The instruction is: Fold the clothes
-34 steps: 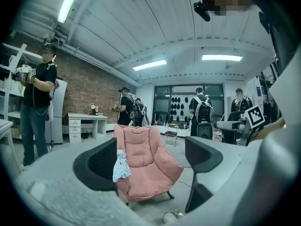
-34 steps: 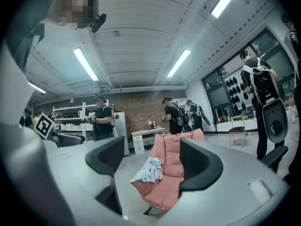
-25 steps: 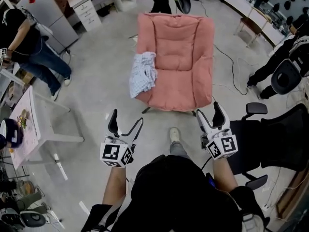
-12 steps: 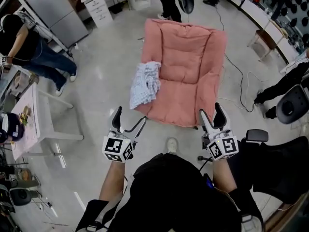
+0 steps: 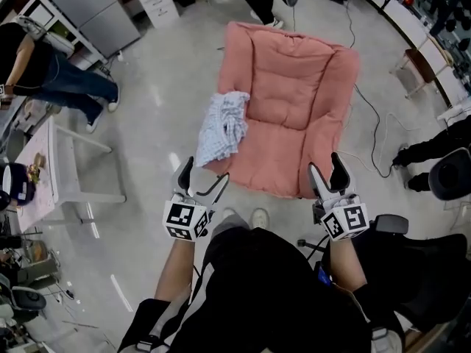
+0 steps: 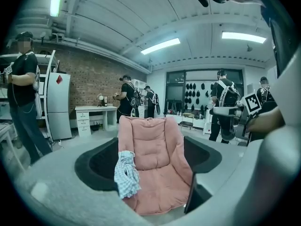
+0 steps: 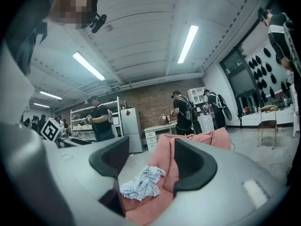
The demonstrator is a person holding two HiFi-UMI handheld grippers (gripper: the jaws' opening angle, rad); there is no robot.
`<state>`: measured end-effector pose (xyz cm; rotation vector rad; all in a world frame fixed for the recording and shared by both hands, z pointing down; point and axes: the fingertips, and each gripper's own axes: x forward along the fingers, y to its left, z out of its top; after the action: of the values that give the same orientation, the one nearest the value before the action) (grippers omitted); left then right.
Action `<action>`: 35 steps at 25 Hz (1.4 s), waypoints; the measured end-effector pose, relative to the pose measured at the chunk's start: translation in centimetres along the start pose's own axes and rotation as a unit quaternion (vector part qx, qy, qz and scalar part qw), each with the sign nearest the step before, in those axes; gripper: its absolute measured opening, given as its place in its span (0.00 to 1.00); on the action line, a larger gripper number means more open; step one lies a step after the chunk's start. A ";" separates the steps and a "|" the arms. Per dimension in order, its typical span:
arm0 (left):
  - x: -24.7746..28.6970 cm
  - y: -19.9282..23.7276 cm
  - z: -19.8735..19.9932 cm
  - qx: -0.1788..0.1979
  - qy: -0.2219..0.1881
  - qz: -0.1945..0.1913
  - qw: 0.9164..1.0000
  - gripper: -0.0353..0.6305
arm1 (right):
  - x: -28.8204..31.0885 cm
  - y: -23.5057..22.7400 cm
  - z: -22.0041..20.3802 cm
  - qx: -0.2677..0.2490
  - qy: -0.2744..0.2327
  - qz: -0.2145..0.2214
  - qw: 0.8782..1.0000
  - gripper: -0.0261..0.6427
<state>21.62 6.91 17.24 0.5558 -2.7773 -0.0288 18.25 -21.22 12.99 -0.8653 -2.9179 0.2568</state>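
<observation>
A blue-and-white checked garment point(image 5: 223, 127) lies crumpled over the left armrest of a pink armchair point(image 5: 294, 101), hanging down its outer side. My left gripper point(image 5: 202, 176) is open, held short of the chair's front left corner, below the garment and not touching it. My right gripper point(image 5: 325, 169) is open at the chair's front right edge; its jaws have just been closing a little with nothing between them. The left gripper view frames the garment point(image 6: 126, 175) and armchair point(image 6: 153, 159) between the jaws. The right gripper view shows the garment point(image 7: 141, 182) ahead, on the chair point(image 7: 160, 160).
A white table point(image 5: 51, 175) stands at the left, with a person in jeans point(image 5: 51, 72) beyond it. A black office chair point(image 5: 449, 175) and a floor cable point(image 5: 372, 134) are at the right. Other people stand at the back of the room. My shoe point(image 5: 257, 218) is by the chair's front.
Both grippers have advanced toward the armchair together with me. Their tips were well short of the seat front and are now beside it.
</observation>
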 end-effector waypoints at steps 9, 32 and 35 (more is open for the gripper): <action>5.3 3.4 -4.9 0.008 0.066 -0.023 0.998 0.64 | 5.6 0.6 -2.5 -0.001 0.046 0.007 0.999 0.48; 21.3 10.9 -24.8 0.111 0.258 -0.070 0.957 0.44 | 13.6 -1.9 -16.5 0.029 0.188 -0.022 0.981 0.46; 22.1 11.0 -27.2 0.121 0.278 -0.069 0.950 0.38 | 12.9 -2.1 -17.8 0.036 0.202 -0.034 0.978 0.46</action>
<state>6.38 9.76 50.56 0.6913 -2.1993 0.3828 8.68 -13.49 31.30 -0.7072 -2.5370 0.1579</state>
